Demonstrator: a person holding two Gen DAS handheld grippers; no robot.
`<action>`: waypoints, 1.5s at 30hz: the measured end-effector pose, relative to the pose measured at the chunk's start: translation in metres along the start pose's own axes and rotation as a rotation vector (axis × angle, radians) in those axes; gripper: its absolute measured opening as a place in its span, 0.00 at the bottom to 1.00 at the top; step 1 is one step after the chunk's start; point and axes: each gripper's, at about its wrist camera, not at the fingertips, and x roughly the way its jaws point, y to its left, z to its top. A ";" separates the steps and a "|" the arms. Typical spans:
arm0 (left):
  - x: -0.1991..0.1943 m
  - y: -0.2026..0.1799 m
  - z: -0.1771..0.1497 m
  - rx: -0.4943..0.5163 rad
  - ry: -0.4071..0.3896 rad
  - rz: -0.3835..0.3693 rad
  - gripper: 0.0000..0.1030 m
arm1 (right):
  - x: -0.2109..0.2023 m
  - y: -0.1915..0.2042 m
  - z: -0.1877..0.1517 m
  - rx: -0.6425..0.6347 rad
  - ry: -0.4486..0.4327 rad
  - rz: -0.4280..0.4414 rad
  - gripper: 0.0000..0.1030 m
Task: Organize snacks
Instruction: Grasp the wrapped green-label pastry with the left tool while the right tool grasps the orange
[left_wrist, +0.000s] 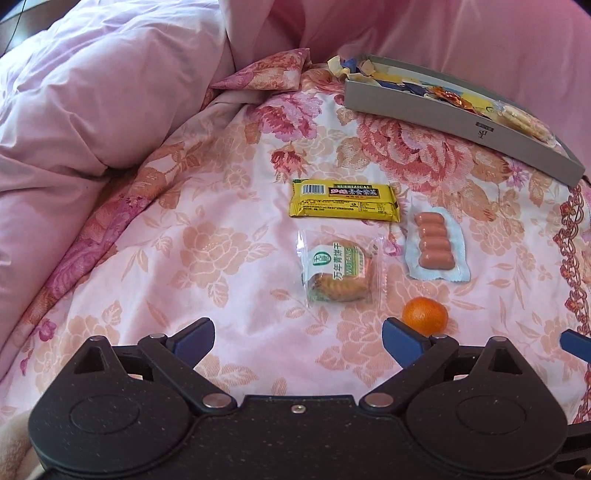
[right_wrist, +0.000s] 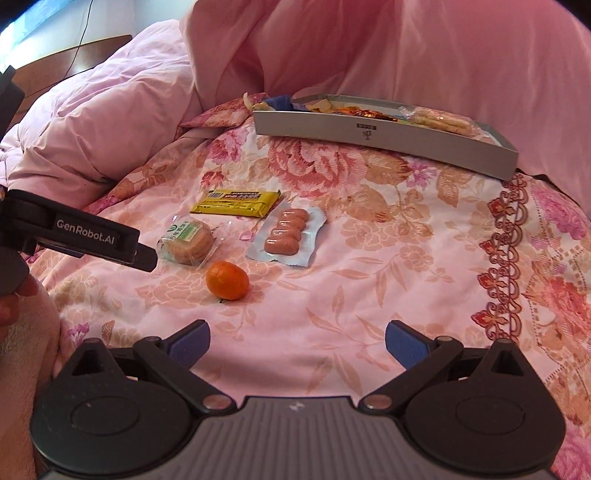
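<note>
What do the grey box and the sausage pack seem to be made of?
Grey box: probably cardboard, matte; flat thin walls with a printed logo. Sausage pack: likely clear plastic film, glossy, moulded tightly over four sausages with a flat sealed edge.

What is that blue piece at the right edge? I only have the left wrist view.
Observer: Likely a finger of the right gripper. Its own camera shows it open, with only bedspread between the fingers.
Operator: How does my left gripper look from outside?
Observer: The left gripper shows side-on in the right wrist view, its tip level with the biscuit pack. I can't tell if they touch.
Operator: Anything behind it?
Observer: The person's left hand, gripping its handle.
</note>
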 end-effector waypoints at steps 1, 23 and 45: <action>0.002 0.002 0.001 -0.010 0.004 -0.007 0.94 | 0.003 0.000 0.002 -0.009 0.003 0.005 1.00; 0.055 0.000 0.030 0.045 0.013 -0.109 0.94 | 0.080 0.038 0.020 -0.271 -0.030 0.157 1.00; 0.063 -0.018 0.028 0.191 -0.005 -0.140 0.62 | 0.079 0.038 0.020 -0.267 -0.040 0.206 0.51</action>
